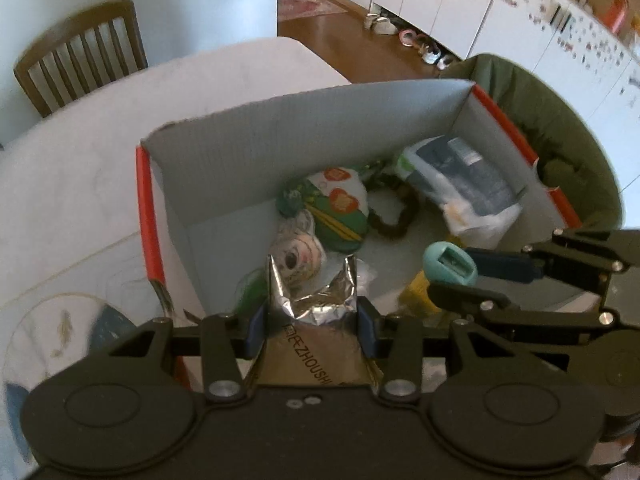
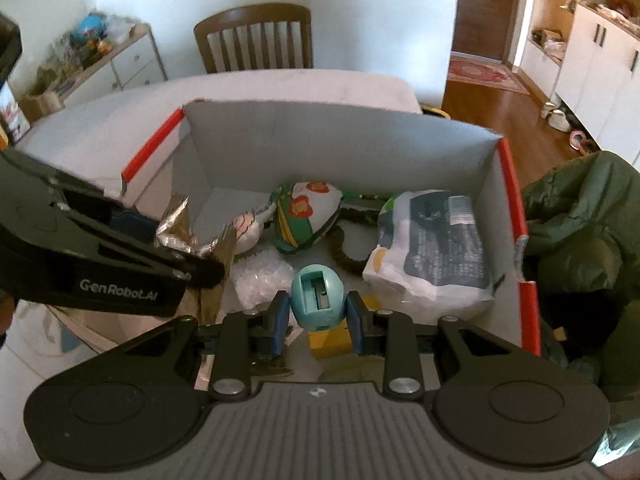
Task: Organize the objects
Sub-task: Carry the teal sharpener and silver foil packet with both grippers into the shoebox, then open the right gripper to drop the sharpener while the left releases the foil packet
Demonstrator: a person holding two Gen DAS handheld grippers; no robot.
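An open cardboard box point(image 1: 224, 168) point(image 2: 328, 140) with red edges stands on a white table. My left gripper point(image 1: 312, 330) is shut on a silver foil pouch point(image 1: 316, 312) point(image 2: 180, 232), held over the box's near left side. My right gripper point(image 2: 318, 314) is shut on a teal egg-shaped pencil sharpener point(image 2: 317, 296) point(image 1: 450, 266), held over the box's near middle. Inside lie a green and white printed pouch point(image 1: 340, 204) point(image 2: 308, 208), a small doll point(image 1: 298, 252), a dark braided ring point(image 1: 394, 216), a bagged dark-blue packet point(image 1: 464, 184) point(image 2: 436, 248) and a yellow block point(image 2: 330, 342).
A wooden chair point(image 1: 84, 52) point(image 2: 256, 38) stands behind the table point(image 1: 80, 184). A dark green coat point(image 1: 560, 132) point(image 2: 580, 220) lies just right of the box. A round patterned mat point(image 1: 60, 332) sits on the table at the left. White cupboards line the far right.
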